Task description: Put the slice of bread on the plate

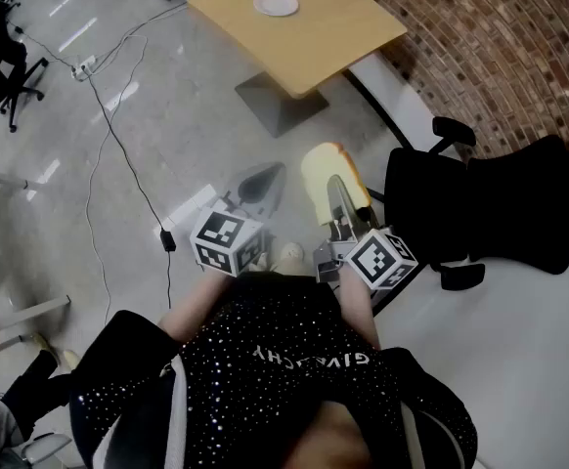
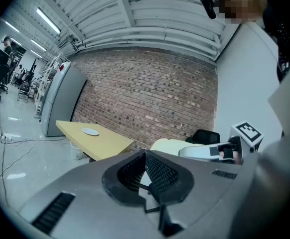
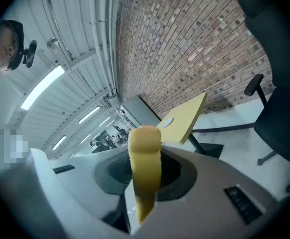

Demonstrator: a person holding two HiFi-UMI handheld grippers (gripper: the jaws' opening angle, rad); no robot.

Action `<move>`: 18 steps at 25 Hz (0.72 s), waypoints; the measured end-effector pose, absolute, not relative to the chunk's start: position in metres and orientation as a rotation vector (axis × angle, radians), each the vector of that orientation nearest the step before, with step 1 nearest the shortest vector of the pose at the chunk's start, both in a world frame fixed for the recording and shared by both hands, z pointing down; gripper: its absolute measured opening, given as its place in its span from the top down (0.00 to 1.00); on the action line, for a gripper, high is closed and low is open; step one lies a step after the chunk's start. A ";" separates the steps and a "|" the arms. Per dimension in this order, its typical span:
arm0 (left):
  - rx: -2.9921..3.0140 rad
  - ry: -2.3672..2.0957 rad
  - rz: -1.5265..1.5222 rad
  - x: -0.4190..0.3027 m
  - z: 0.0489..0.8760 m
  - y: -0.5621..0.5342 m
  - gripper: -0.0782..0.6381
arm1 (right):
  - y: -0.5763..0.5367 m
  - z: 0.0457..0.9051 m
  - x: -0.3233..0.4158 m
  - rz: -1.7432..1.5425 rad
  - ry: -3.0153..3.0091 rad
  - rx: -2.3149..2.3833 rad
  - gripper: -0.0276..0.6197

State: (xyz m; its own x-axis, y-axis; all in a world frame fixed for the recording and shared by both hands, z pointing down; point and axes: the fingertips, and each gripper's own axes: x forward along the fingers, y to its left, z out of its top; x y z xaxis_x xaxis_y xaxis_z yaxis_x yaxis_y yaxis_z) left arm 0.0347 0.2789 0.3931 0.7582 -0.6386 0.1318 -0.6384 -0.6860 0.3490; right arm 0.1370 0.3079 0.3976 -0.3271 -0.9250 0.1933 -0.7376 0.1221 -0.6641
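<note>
One slice of bread (image 1: 329, 176) is sitting clamped in the right gripper (image 1: 343, 208); the left gripper (image 2: 146, 173) is holding its jaws together, empty. The plate (image 1: 276, 4) is lying well apart on the table (image 1: 348, 37): carrying and placing are remaining.

bright ceiling lights (image 2: 48, 20) glare off the floor (image 1: 62, 13), fisheye-dark edges.

Up at twelve o'clock the table (image 1: 304, 37) runs off the top edge, and the plate (image 1: 276, 4) on it is too small to read. In the head view the bread (image 1: 324, 169) hides part of the right gripper (image 1: 339, 201). Over in the left gripper view, the bread's lower half sits behind the left gripper (image 2: 145, 176). At three o'clock, the chair (image 1: 500, 208) is one black mass.
</note>
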 end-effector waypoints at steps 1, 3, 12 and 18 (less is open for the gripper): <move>2.580 -0.974 0.001 0.031 0.395 0.282 0.88 | 0.311 0.399 0.132 -1.005 2.136 -1.635 0.82; 2.578 -0.970 0.003 0.023 0.400 0.288 0.88 | 0.315 0.401 0.124 -1.003 2.138 -1.635 0.81; 2.571 -0.989 -0.013 -0.003 0.402 0.288 0.88 | 0.317 0.400 0.100 -0.985 2.162 -1.633 0.81; 2.560 -0.982 -0.013 -0.003 0.401 0.279 0.88 | 0.308 0.393 0.101 -0.968 2.179 -1.625 0.81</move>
State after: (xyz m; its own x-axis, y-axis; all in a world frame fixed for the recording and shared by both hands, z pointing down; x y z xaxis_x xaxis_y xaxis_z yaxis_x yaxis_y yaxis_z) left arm -0.0030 0.2786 0.4013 0.7536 -0.6442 0.1306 -0.6404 -0.6748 0.3668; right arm 0.1006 0.3077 0.3935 -0.3435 -0.9217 0.1802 -0.7513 0.1545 -0.6416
